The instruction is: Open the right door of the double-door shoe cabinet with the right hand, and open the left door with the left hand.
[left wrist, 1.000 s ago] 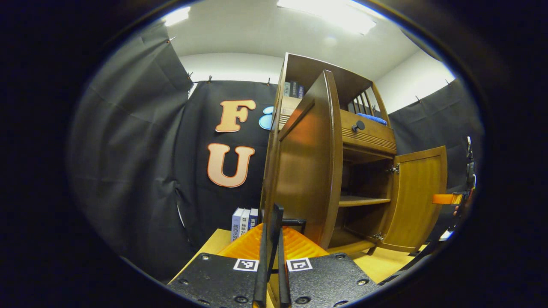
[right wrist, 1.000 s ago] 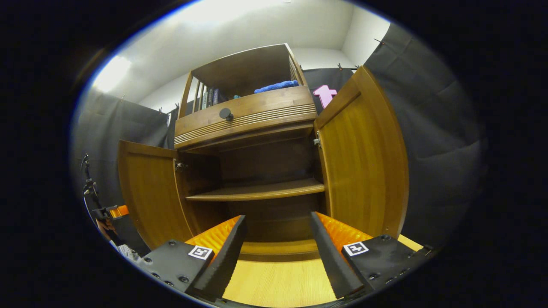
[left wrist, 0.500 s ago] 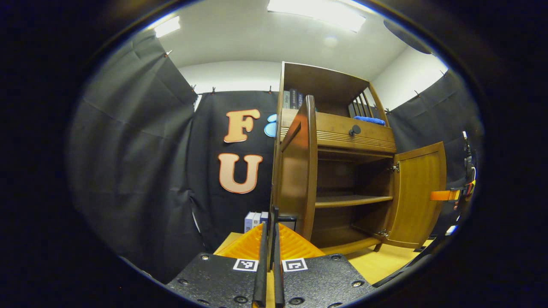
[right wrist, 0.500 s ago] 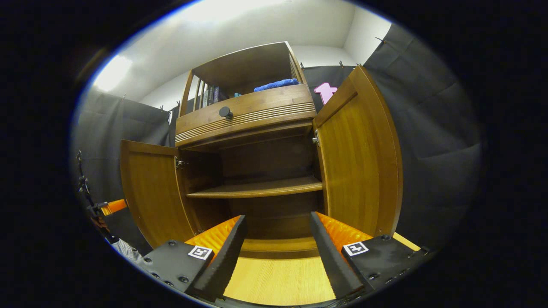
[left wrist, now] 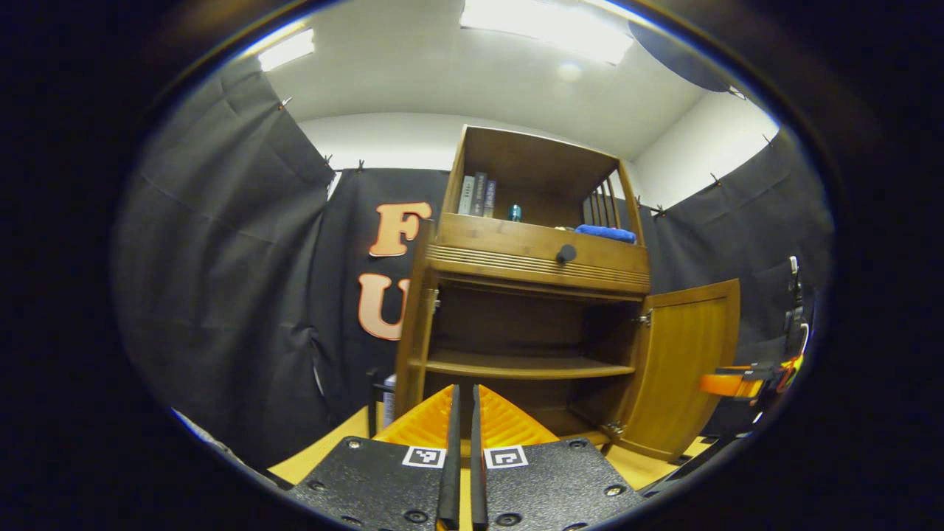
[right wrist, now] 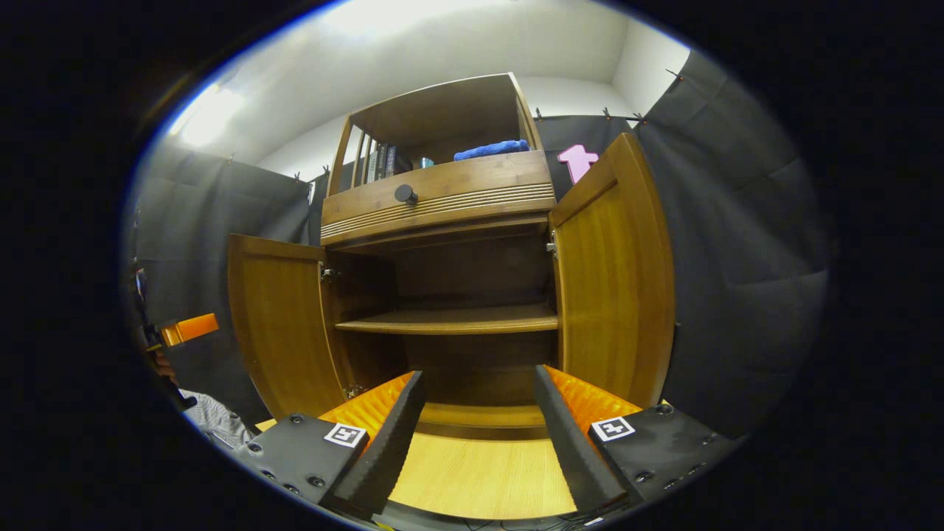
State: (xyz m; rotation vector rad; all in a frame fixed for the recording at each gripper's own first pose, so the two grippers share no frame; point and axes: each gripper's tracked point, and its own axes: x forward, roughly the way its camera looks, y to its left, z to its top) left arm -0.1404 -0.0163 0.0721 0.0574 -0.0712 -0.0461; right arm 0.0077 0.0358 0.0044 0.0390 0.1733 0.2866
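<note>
Now, your left gripper [left wrist: 462, 435] has its fingers pressed nearly together, only a thin slit between them, holding nothing; your right gripper [right wrist: 479, 435] stands wide, jaws well apart, also empty; both sit low over the light wooden table [right wrist: 479, 479] and point at the shoe cabinet [right wrist: 450, 243]. By the look of it both doors are already swung out, so the step in hand is the retreat; pull each gripper straight back, keep clear of the door edges, and don't nudge either panel shut. In the left gripper view the left door [left wrist: 413, 324] shows edge-on just left of your closed fingers, near but apart; the right door [left wrist: 682, 365] hangs open farther right, with the other gripper's orange finger beside it. In the right gripper view the right door [right wrist: 616, 280] stands open just above your right finger, not touching; the left door [right wrist: 276, 324] is open on the far side; the inner shelf [right wrist: 450, 321] lies between them, straight ahead.
</note>
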